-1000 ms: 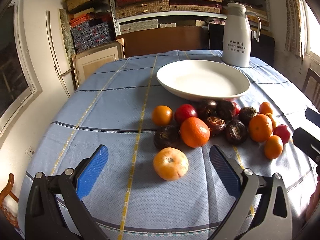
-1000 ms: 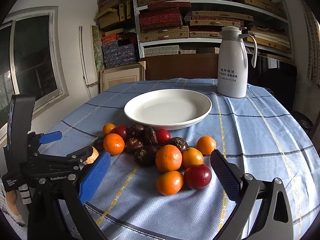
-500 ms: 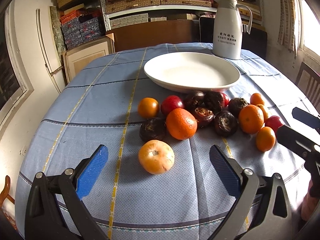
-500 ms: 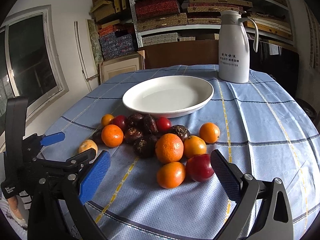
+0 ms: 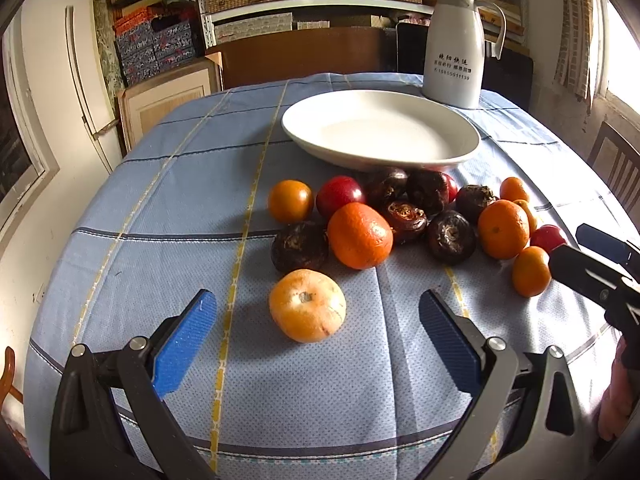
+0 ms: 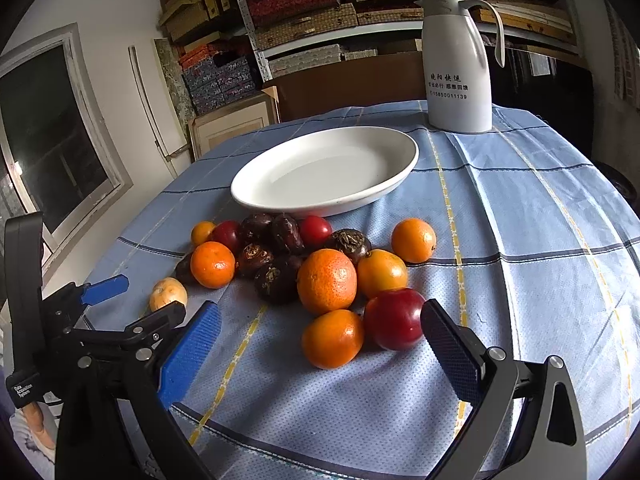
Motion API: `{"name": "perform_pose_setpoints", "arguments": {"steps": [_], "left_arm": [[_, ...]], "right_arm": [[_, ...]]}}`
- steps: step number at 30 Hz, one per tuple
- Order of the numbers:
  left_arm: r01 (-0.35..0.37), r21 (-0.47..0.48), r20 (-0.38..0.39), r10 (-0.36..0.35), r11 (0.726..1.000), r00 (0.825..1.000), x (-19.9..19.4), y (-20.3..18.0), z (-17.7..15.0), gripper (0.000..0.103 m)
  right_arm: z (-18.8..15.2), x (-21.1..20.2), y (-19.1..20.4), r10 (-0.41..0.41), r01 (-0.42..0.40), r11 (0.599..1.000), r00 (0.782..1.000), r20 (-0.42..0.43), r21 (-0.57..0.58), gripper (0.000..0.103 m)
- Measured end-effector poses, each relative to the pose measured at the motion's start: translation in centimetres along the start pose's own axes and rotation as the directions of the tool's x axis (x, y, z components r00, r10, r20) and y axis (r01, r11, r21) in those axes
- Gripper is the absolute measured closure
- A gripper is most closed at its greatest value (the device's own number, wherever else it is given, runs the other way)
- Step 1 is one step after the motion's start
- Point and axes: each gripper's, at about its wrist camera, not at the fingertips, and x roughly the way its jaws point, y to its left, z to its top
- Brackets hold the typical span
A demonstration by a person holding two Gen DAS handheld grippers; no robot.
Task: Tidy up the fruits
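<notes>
- Two grippers are in play: the left gripper (image 5: pixel 318 320) and the right gripper (image 6: pixel 320 338) both have fingers spread wide and hold nothing.
- Fruit lies in a loose cluster on the table (image 5: pixel 168 208), just in front of the empty plate (image 5: pixel 380 136); none is on the plate yet.
- Pale tangerine (image 5: pixel 307 305): sits alone at the near edge of the cluster, between the left fingers but not touched. Judged light, round, with a soft rind; grip across its widest girth with moderate force (excess pressure would likely bruise it).
- Red fruit (image 6: pixel 394 319) and small orange (image 6: pixel 333 338): touching each other, nearest the right gripper. The red skin looks smooth and glossy, so probably slippery; take it at the equator.
- Dark fruits (image 5: pixel 450 236): rough, wrinkled shells, likely firmer and easier to hold.
- Large orange (image 5: pixel 360 236): touching a dark fruit just behind the pale tangerine; round items may roll if nudged.
- Obstructions: neighbouring fruit leaves little room for the fingers inside the cluster, so outer pieces are judged the easier picks. The white jug (image 5: pixel 458 44) stands behind the plate, clear of the approach.
- The right gripper is visible at the right edge of the left wrist view (keep the two apart over the cluster).
</notes>
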Motion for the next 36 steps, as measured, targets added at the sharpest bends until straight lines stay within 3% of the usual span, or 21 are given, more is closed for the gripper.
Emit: {"name": "perform_pose_setpoints", "arguments": {"steps": [36], "left_arm": [[0.0, -0.007, 0.004, 0.0, 1.0, 1.0, -0.09, 0.3, -0.08, 0.004]], "right_arm": [[0.18, 0.11, -0.36, -0.001, 0.001, 1.0, 1.0, -0.008, 0.01, 0.003]]}}
